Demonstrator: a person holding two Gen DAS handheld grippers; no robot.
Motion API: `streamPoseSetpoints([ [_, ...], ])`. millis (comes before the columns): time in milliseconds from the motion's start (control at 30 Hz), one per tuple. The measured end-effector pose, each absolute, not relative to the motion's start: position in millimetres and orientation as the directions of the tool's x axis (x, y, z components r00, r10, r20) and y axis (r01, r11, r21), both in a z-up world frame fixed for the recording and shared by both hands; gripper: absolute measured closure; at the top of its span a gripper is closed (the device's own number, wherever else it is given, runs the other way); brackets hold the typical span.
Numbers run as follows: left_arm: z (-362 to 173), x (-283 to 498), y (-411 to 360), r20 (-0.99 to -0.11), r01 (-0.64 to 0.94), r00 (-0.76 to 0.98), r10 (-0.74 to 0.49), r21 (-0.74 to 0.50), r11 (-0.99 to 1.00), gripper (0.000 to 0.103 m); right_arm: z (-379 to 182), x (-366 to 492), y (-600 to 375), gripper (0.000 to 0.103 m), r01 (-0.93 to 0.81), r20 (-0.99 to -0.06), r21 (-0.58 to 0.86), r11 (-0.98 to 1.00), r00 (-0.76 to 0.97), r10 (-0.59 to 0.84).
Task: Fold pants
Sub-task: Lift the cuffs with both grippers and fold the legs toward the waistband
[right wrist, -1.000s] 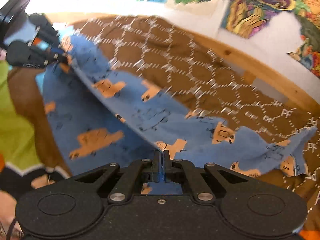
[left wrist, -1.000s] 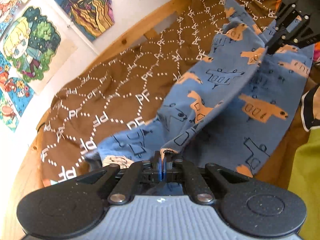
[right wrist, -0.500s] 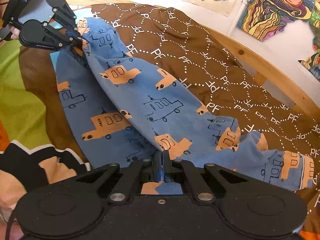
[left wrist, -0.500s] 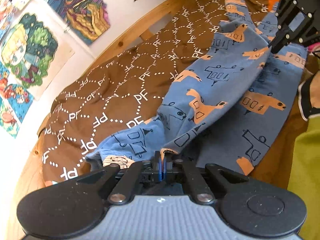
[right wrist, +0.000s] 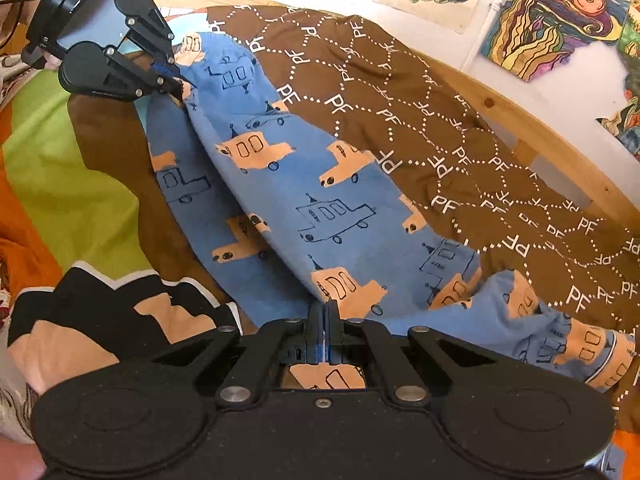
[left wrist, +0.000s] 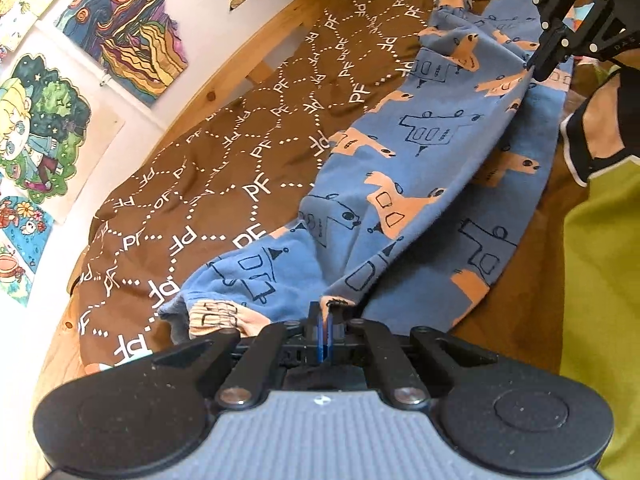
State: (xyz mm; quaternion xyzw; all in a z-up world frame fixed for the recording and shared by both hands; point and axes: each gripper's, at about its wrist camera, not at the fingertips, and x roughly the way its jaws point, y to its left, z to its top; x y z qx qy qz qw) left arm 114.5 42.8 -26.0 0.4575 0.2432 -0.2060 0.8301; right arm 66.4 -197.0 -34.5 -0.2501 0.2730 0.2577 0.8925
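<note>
Blue pants (left wrist: pixel 420 168) printed with orange and outlined vehicles lie stretched on a brown bedspread (left wrist: pixel 224 168); they also show in the right wrist view (right wrist: pixel 304 200). My left gripper (left wrist: pixel 323 316) is shut on one end of the pants; it shows in the right wrist view (right wrist: pixel 178 80) too. My right gripper (right wrist: pixel 324 312) is shut on the other end, and shows in the left wrist view (left wrist: pixel 536 70). One leg lies folded over the other, the fabric low between the grippers.
The brown bedspread with white PF marks (right wrist: pixel 460 128) covers the bed. A wooden bed rail (left wrist: pixel 240 64) and a wall with drawings (left wrist: pixel 120 32) lie behind. A green and orange blanket (right wrist: pixel 72 168) and a black-and-tan cloth (right wrist: pixel 120 312) lie along the near side.
Both grippers have lowered the pants from a raised, taut hold onto the bedspread. The fabric now lies flatter, the upper leg draped over the lower one.
</note>
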Motion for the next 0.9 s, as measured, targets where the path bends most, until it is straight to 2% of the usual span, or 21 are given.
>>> streamPoseSetpoints([
  [267,-33,114,44,-0.630,0.608,0.767,-0.123,0.653,0.452,0.101,-45,60,-192,0.103,-0.639,-0.682,-0.279,0.717,0.657,0.320],
  [467,-32,115,43,-0.633,0.609,0.765,-0.119,0.650,0.454,0.101,-42,58,-187,0.102,-0.626,-0.655,-0.320,0.711,0.689,0.312],
  [533,-33,115,43,-0.632,0.606,0.766,-0.116,0.651,0.457,0.101,-42,57,-188,0.085,-0.615,-0.645,-0.343,0.710,0.703,0.298],
  [700,-33,115,43,-0.631,0.604,0.767,-0.116,0.649,0.462,0.101,-46,59,-190,0.078,-0.599,-0.635,-0.399,0.694,0.727,0.262],
  [900,-33,116,43,-0.633,0.604,0.765,-0.116,0.642,0.472,0.101,-52,68,-184,0.076,-0.634,-0.653,-0.436,0.639,0.711,0.260],
])
